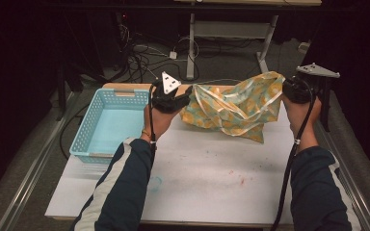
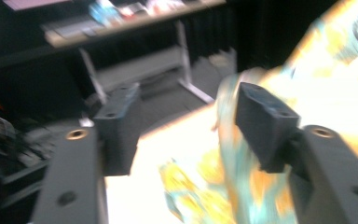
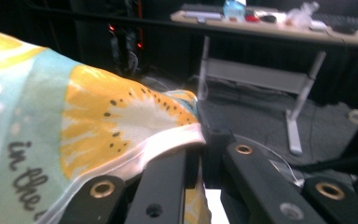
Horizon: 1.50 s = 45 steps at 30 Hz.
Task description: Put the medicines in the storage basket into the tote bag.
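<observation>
Patterned cloth [image 1: 231, 108] heaped at the table's [image 1: 212, 168] far edge, one corner lifted, pinched in the pressed-together right gripper [image 1: 296, 89]. Opposite corner loose just beside the left gripper [image 1: 171, 98], jaws spread, nothing between them. Blue basket [image 1: 108, 122] beyond it, bare. Probably mid-way: folding or stowing yet to do.

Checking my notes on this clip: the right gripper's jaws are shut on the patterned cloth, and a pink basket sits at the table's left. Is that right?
Not quite: the basket is light blue, not pink, as the high view shows. The rest holds: the right gripper has its jaws shut on the patterned cloth, and the basket sits at the table's left.
</observation>
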Available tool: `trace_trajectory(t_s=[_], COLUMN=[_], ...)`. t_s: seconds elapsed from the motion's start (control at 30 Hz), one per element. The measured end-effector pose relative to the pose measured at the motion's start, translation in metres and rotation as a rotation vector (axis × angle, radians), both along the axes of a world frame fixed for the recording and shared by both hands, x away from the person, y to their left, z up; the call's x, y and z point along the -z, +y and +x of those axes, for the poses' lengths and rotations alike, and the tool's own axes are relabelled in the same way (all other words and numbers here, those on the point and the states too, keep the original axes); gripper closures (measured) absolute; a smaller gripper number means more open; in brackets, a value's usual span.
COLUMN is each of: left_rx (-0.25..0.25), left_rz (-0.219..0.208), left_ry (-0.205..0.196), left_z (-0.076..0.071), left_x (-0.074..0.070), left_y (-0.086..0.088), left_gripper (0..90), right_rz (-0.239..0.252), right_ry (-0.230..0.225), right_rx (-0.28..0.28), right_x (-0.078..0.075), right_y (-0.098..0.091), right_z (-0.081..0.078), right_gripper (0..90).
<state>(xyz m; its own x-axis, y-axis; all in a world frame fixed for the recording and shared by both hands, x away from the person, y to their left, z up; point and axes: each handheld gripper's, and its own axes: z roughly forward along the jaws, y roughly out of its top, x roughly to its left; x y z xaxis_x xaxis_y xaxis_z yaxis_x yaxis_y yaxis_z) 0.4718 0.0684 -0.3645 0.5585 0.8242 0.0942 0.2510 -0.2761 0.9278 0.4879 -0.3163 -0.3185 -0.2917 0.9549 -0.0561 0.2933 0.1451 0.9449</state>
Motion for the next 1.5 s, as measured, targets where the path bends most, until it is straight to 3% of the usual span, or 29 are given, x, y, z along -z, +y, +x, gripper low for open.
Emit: trace_trajectory(t_s=[0.1, 0.17, 0.27, 0.43, 0.47, 0.53, 0.6, 0.63, 0.8, 1.03, 1.13, 1.3, 1.5], left_rx=[0.067, 0.100, 0.164, 0.223, 0.226, 0.267, 0.294, 0.299, 0.258, 0.222, 0.207, 0.186, 0.141], left_rz=[-0.001, 0.036, 0.040, 0.142, 0.171, 0.218, 0.257, 0.256, 0.156, 0.019, -0.020, -0.081, -0.078], left_ry=[0.062, 0.080, 0.122, 0.168, 0.166, 0.173, 0.156, 0.145, 0.044, -0.103, -0.154, -0.185, -0.177], left_z=[0.002, 0.001, 0.000, 0.004, 0.004, 0.004, 0.001, -0.001, -0.015, -0.040, -0.048, -0.057, -0.056], left_x=[0.021, 0.032, 0.048, 0.067, 0.069, 0.070, 0.067, 0.063, 0.033, -0.012, -0.031, -0.051, -0.047], left_y=[-0.006, -0.012, -0.017, -0.030, -0.033, -0.037, -0.038, -0.037, -0.022, -0.001, 0.007, 0.018, 0.023], left_gripper=[34.9, 32.7, 27.6, 30.0, 37.4, 65.2, 87.1, 87.3, 87.7, 87.9, 87.9, 87.8, 87.6], right_rz=[-0.007, -0.021, -0.043, -0.023, -0.018, -0.020, -0.030, -0.039, -0.057, -0.093, -0.097, -0.112, -0.132], right_ry=[0.039, 0.063, 0.085, 0.113, 0.113, 0.112, 0.098, 0.092, 0.066, -0.010, -0.033, -0.068, -0.073], right_rx=[0.021, 0.030, 0.042, 0.029, 0.023, 0.010, 0.000, -0.004, -0.011, -0.029, -0.043, -0.078, -0.106], right_x=[0.010, 0.018, 0.028, 0.038, 0.038, 0.037, 0.034, 0.031, 0.015, -0.020, -0.033, -0.050, -0.057], right_y=[-0.004, -0.005, -0.004, -0.004, -0.003, -0.001, 0.001, 0.003, 0.008, 0.019, 0.024, 0.035, 0.049], right_z=[0.006, 0.010, 0.014, 0.018, 0.018, 0.017, 0.016, 0.015, 0.009, -0.006, -0.011, -0.019, -0.022], right_gripper=[89.1, 89.0, 89.0, 89.0, 89.0, 88.9, 89.0, 89.0, 89.0, 89.1, 89.1, 89.1, 88.9])
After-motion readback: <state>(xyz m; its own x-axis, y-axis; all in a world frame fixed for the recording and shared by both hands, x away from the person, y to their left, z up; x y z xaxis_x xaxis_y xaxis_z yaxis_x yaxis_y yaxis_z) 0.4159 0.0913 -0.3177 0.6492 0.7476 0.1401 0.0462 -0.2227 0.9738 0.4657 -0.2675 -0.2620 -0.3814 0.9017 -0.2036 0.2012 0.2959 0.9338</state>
